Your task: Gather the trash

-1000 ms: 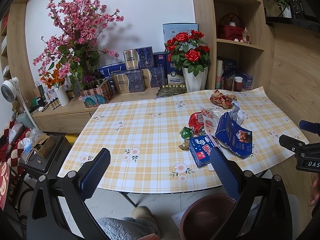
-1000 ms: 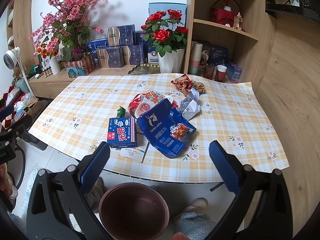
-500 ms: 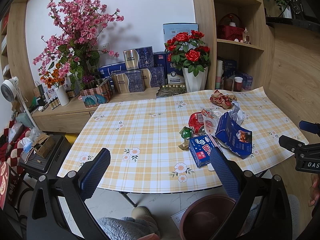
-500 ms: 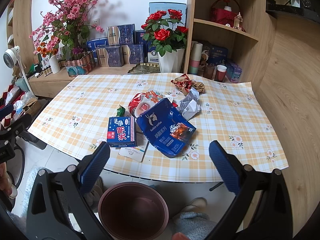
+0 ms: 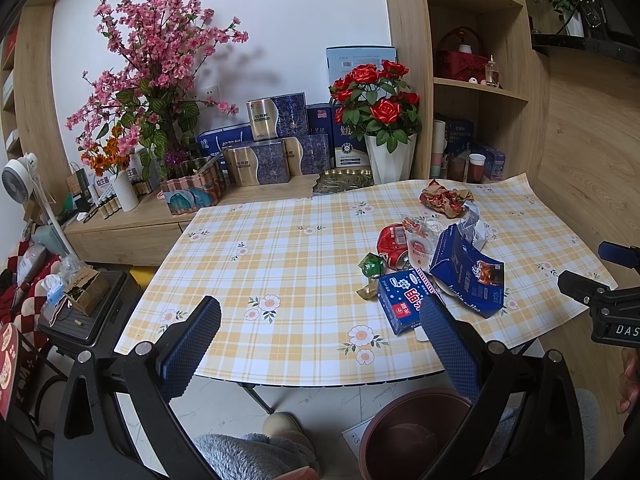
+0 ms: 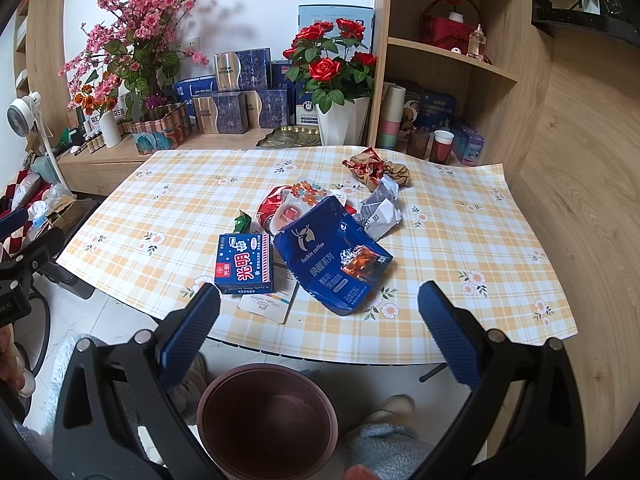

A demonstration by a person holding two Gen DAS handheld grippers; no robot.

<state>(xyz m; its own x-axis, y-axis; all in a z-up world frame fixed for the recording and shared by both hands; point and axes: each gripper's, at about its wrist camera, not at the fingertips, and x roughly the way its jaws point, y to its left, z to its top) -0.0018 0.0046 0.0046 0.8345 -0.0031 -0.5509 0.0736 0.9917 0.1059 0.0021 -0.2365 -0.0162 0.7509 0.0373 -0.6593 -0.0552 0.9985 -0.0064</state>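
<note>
Plainly, both the left gripper (image 5: 320, 332) and the right gripper (image 6: 319, 320) are hovering with jaws spread wide and empty above the brown bin (image 6: 267, 420), while the trash is lying heaped on the bench (image 6: 160, 208) beyond it, where grabbing the blue coffee bag (image 6: 334, 256) risks sweeping the loose card (image 6: 269, 303) beneath onto the floor.

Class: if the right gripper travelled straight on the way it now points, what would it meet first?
Probably the big blue coffee bag, lying almost centred between the open right gripper fingers; depth is hard to judge.
</note>
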